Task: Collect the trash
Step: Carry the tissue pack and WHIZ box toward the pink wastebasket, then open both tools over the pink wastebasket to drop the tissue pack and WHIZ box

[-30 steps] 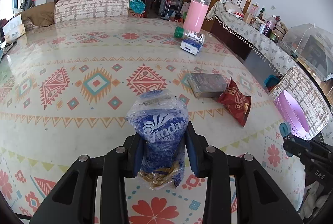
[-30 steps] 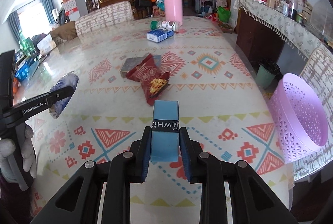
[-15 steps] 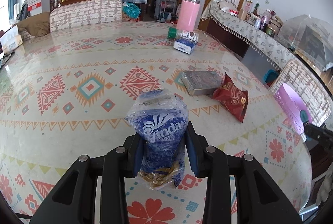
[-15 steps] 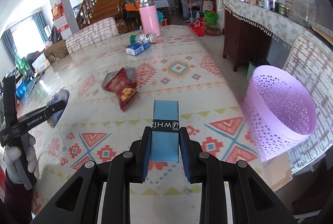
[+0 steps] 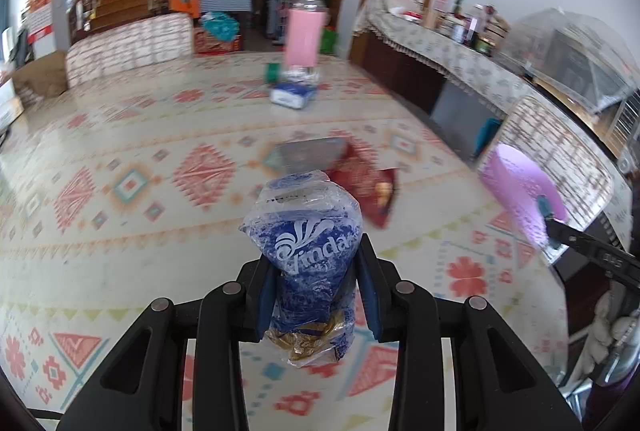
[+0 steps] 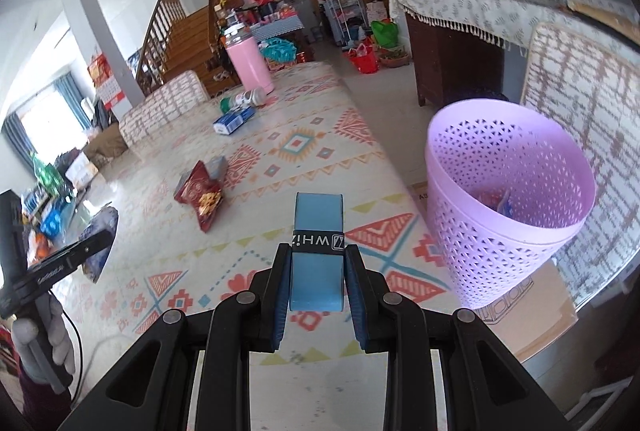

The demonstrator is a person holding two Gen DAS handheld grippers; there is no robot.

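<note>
Swinging both tongs toward the one lilac perforated plastic bin, now just right of the right gripper, which clamps one blue wrapped pack. Left gripper squeezes one crumpled blue plastic wrapper. One red snack bag remains ahead-left.

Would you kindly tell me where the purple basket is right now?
In the right wrist view, the purple basket stands at right, off the table's edge, beside a patterned chair.
</note>
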